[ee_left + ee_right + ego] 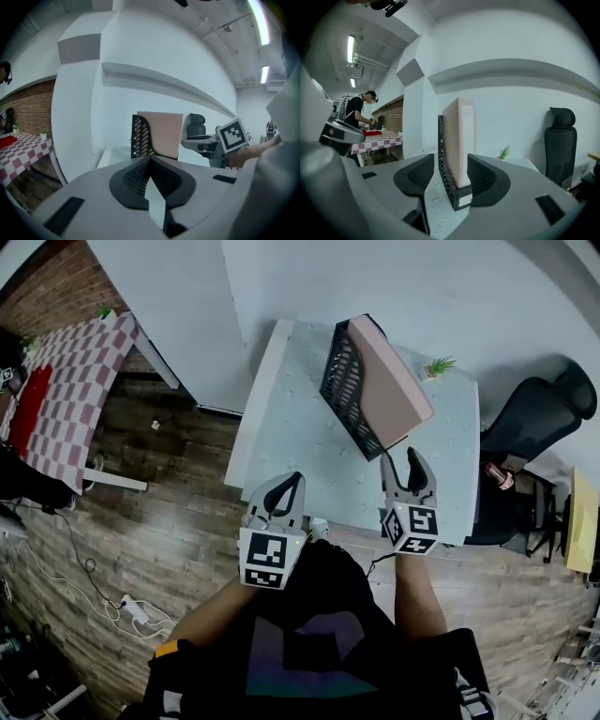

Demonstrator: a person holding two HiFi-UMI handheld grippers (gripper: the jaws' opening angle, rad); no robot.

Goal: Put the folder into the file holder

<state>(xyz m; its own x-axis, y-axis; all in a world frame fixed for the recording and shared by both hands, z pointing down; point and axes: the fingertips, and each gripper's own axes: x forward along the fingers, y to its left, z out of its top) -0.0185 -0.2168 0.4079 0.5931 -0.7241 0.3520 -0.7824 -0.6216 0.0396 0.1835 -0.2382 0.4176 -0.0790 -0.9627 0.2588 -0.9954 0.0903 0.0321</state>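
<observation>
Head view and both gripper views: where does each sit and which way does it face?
Head view: on the person's head, looking steeply down at the table; shows forearms, left claw, right claw.
Left gripper view: on the left claw, facing the file holder side-on; shows its jaws together.
Right gripper view: on the right claw, facing the file holder end-on; shows its jaws apart.
Shared: all show the pink folder inside it.

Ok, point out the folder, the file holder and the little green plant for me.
folder (394, 381), head view, on its broad pink face.
file holder (344, 381), head view, on its black mesh side wall.
plant (439, 364), head view, on its green leaves.
</observation>
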